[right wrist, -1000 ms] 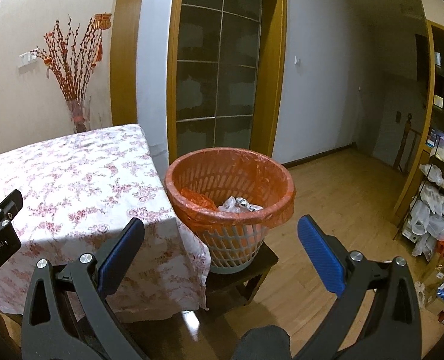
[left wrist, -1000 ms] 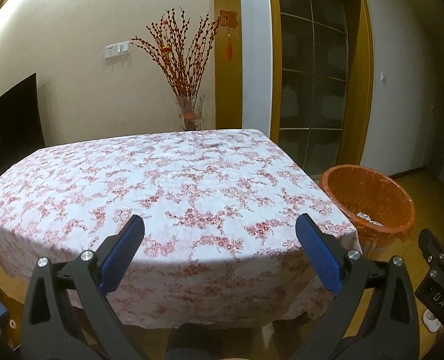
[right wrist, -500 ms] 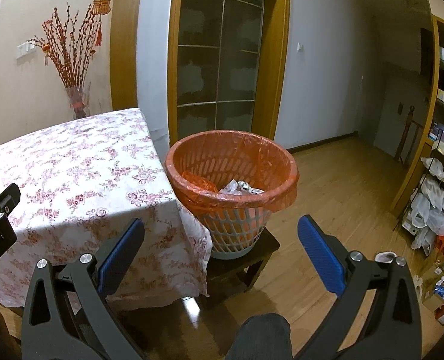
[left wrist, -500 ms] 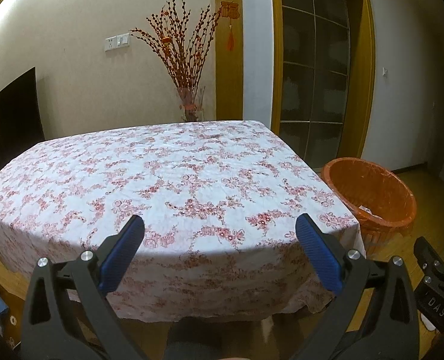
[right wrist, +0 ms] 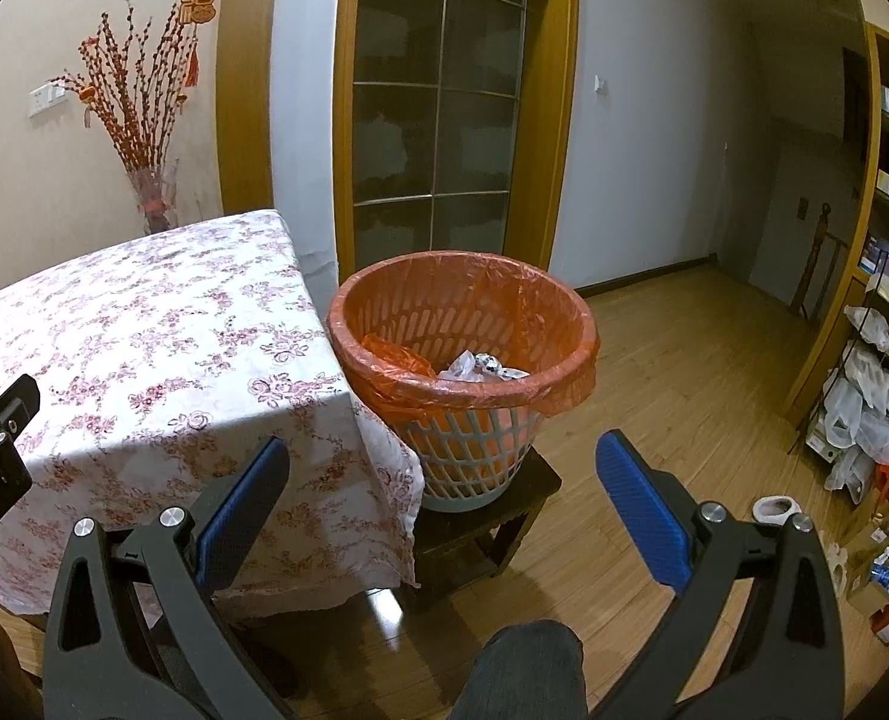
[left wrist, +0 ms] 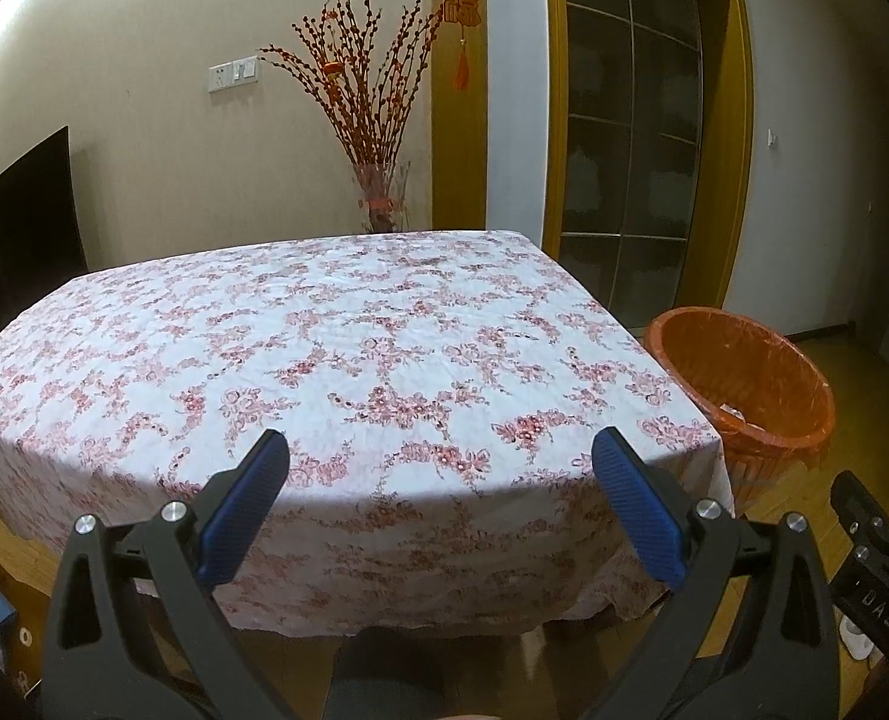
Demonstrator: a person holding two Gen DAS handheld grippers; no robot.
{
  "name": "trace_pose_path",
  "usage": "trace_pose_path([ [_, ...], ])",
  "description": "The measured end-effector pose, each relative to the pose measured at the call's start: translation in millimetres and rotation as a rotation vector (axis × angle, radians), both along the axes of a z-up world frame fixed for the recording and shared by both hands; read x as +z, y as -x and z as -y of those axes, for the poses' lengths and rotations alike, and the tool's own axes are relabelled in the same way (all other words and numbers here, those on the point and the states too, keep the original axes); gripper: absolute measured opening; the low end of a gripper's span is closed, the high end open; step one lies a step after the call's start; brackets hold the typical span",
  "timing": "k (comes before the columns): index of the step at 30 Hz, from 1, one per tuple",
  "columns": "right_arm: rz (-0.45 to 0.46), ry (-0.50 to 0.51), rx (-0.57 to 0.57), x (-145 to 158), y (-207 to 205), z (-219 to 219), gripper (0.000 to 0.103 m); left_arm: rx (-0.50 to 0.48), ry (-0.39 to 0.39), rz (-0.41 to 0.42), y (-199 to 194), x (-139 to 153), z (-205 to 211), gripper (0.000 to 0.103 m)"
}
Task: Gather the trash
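A slatted waste basket (right wrist: 474, 444) lined with an orange bag stands on a low dark stool beside the table's right end. Crumpled plastic trash (right wrist: 481, 367) lies inside it. The basket also shows at the right of the left wrist view (left wrist: 750, 384). My left gripper (left wrist: 441, 468) is open and empty, in front of the table's near edge. My right gripper (right wrist: 444, 471) is open and empty, a little short of the basket. The table (left wrist: 348, 354) has a white cloth with red flowers, and I see no loose trash on it.
A vase of red branches (left wrist: 378, 192) stands behind the table. A dark screen (left wrist: 21, 222) is at the left wall, a glass door (right wrist: 438, 120) behind the basket. Shelves with bags (right wrist: 876, 396) line the right wall. Wooden floor (right wrist: 684, 360) lies beyond the basket.
Both grippers have drawn back and risen slightly, so the table and basket sit a little lower and farther in view. Both stay open.
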State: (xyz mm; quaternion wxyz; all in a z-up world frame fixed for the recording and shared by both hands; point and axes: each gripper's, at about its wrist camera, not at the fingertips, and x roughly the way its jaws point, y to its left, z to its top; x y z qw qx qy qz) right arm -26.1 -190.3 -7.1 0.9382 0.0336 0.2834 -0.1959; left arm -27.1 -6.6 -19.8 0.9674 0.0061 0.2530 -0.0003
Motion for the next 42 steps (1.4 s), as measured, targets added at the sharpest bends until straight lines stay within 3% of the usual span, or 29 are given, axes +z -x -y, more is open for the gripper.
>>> trace_pose_path([
  [42, 0.000, -0.002, -0.001, 0.2, -0.9, -0.1, 0.101, -0.008, -0.002, 0.004, 1.9, -0.4, 8.2, 0.099],
])
